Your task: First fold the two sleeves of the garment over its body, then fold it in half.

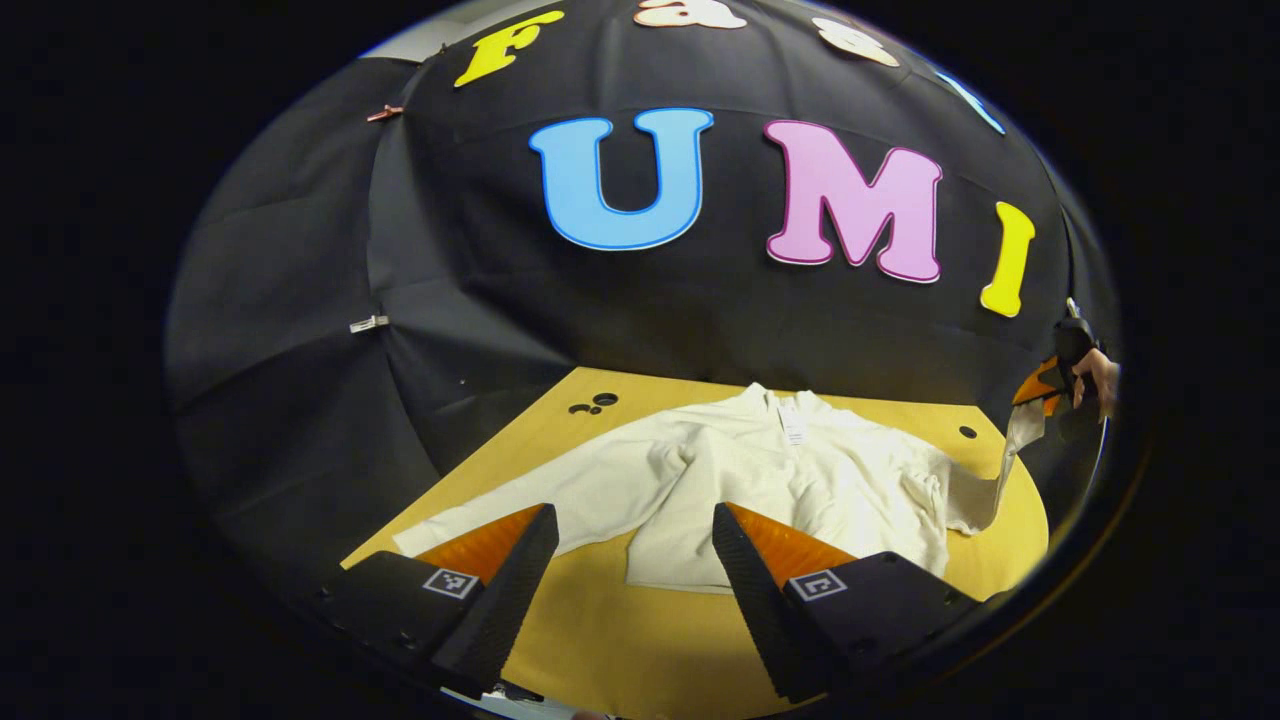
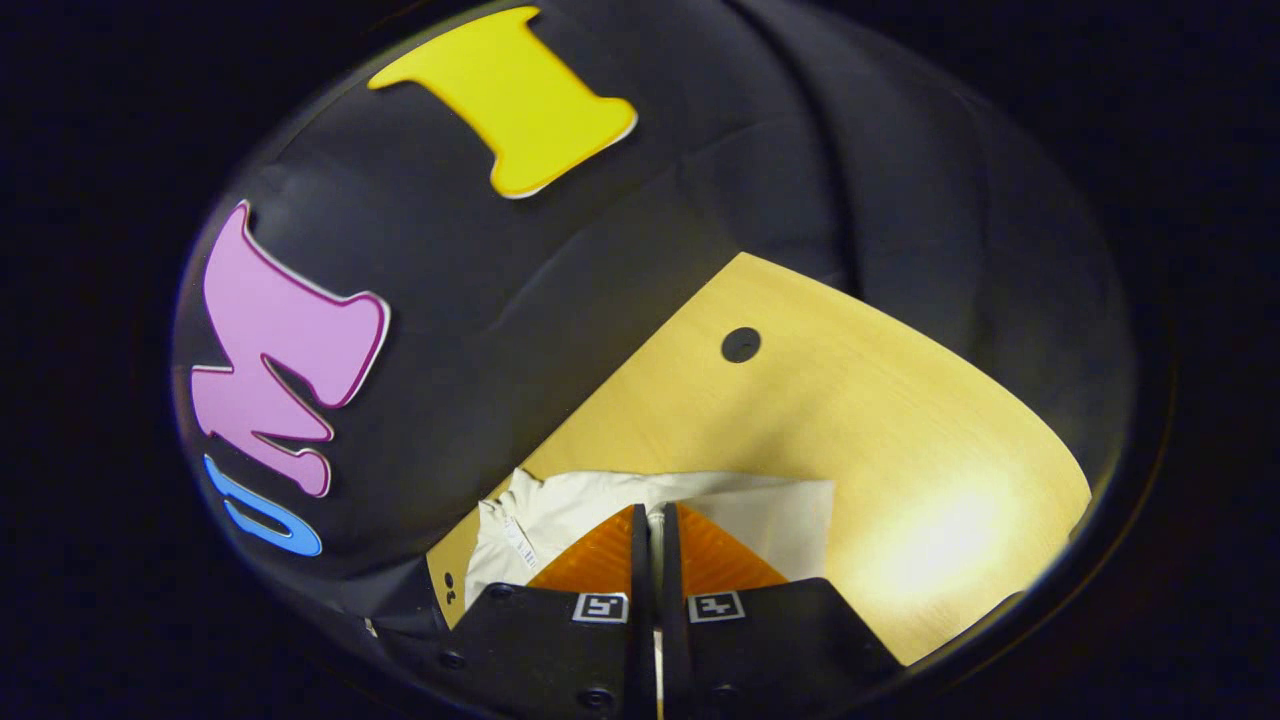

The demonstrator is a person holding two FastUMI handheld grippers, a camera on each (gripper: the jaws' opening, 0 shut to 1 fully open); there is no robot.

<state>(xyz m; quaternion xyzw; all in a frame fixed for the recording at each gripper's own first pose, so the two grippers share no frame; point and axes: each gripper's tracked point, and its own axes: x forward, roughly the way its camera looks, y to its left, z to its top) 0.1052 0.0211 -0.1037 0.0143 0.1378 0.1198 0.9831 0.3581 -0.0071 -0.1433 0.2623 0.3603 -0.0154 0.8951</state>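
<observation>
A cream long-sleeved garment [image 1: 760, 480] lies spread on the wooden table [image 1: 650, 640], collar toward the far wall. Its left sleeve [image 1: 520, 505] stretches flat toward the table's near left corner. My left gripper [image 1: 635, 530] hovers open above the table's front, in front of the garment's hem, with nothing between its fingers. At the far right my right gripper [image 1: 1040, 390], held by a hand [image 1: 1100, 375], lifts the right sleeve's cuff [image 1: 1015, 440] off the table. In the right gripper view my right gripper [image 2: 652, 525] is shut on a thin fold of the sleeve [image 2: 760, 510].
The table [image 2: 850, 420] has a round cable hole [image 2: 741, 344] near its back right and more holes [image 1: 595, 404] at the back left. Black cloth walls close the booth behind and on both sides. Bare wood lies in front of the hem.
</observation>
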